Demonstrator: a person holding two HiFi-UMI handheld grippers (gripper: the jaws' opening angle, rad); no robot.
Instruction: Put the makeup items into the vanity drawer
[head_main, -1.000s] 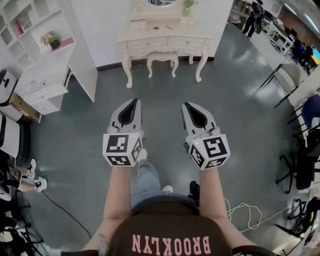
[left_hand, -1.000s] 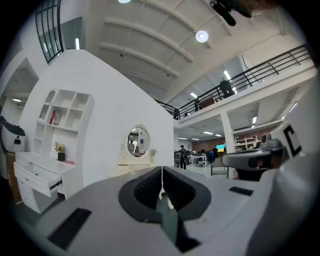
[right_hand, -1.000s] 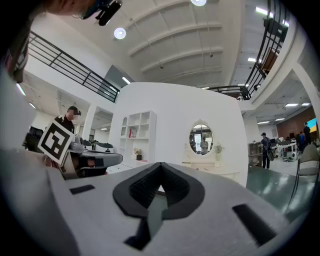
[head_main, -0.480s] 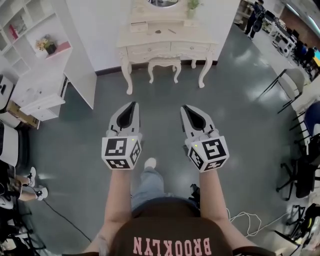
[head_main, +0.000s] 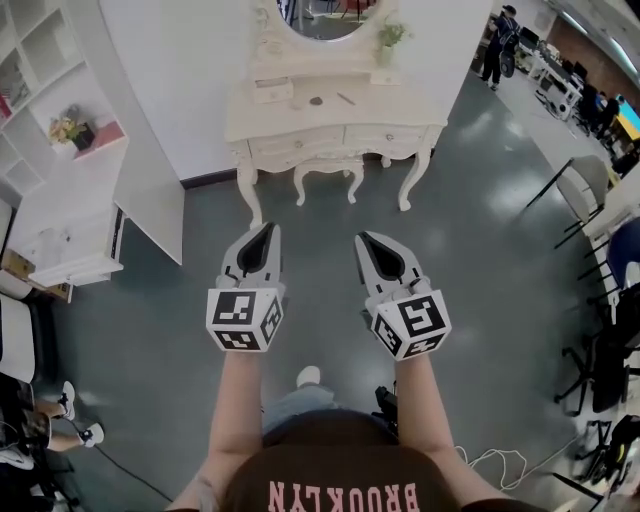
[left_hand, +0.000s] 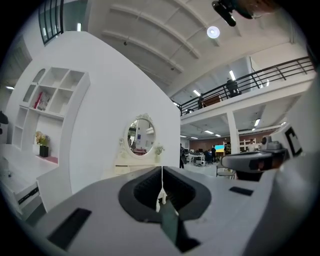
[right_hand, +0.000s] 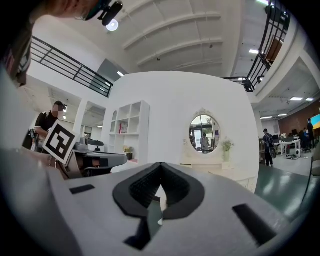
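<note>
At 12 o'clock from the left gripper (head_main: 266, 229) and the right gripper (head_main: 362, 239), well apart, stands the vanity (head_main: 330, 140), with small makeup items (head_main: 316, 100) on its worktop (head_main: 400, 102). Fingers of both are together, holding nothing.

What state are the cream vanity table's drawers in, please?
Shut: both drawer fronts sit flush in the cream vanity table; no gap shows.

I'm seeing a cream vanity (head_main: 335, 128), a dark grey floor (head_main: 150, 330), and the left gripper (head_main: 267, 229) and right gripper (head_main: 362, 239) showing grey with black-and-white square patterns
</note>
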